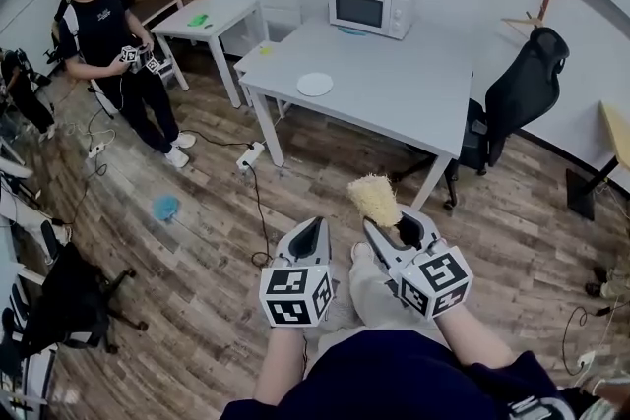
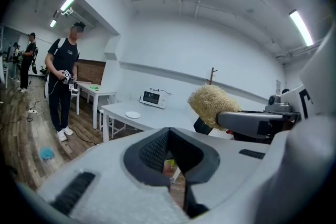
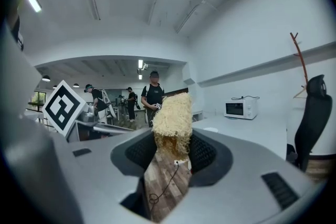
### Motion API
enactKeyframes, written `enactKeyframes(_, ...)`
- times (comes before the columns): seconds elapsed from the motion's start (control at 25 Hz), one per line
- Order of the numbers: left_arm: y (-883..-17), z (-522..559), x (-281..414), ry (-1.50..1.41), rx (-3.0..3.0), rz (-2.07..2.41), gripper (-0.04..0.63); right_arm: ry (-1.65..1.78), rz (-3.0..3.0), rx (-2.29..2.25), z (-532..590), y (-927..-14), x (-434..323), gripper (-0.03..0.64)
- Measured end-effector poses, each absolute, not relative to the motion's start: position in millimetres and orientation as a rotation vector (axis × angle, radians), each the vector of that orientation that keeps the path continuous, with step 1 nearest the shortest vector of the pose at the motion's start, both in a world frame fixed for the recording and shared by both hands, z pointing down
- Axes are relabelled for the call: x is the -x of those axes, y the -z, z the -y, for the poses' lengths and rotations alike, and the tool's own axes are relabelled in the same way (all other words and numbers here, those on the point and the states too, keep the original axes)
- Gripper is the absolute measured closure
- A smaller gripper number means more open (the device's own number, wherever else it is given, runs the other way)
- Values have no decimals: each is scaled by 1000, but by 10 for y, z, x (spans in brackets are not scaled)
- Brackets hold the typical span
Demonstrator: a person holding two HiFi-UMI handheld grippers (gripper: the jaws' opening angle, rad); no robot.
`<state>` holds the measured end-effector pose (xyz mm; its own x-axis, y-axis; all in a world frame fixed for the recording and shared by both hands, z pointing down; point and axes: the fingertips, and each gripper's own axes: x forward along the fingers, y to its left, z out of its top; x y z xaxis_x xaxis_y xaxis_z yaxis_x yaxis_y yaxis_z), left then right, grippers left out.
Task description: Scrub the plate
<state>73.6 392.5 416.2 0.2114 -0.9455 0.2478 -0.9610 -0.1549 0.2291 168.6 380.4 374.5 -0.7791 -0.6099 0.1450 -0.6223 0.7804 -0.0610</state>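
Wooden floor [image 1: 197, 270] lies under both claws. Far off to the left of the left claw [image 1: 314, 225] stands a person [image 1: 110, 49]. The left claw is pressed together, with nothing in it. The white plate [image 1: 315, 84] lies well ahead of this claw, near the left end of the white worktop [image 1: 404, 98], and touches neither claw. A microwave [image 1: 371, 10] sits further back on the worktop, ahead of the right claw [image 1: 392, 229]. The right claw is clamped on a yellow scrubber [image 1: 374, 200]. It sticks out past the claw's tips, well apart from the plate.
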Motion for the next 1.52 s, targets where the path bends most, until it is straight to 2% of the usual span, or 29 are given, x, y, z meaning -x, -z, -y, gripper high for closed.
enactKeyframes(0.36,-4270,-3336,-576,-99,-2141,1807,581,-315,2920,-858,-3120,-3970,-1383,442)
enactKeyframes(0.6,-4347,-2674,-239,-121,-2076,1844,581,-286,2939,-781,-2415,-3971,-980,442)
enactKeyframes(1.12,-4311,-866,263,-78,-2024,1902,581,-236,2965,-775,-475,-3874,-649,442)
enactKeyframes(1.52,-4566,6,462,-118,-2002,1850,581,-258,2940,-782,320,-3994,-513,442)
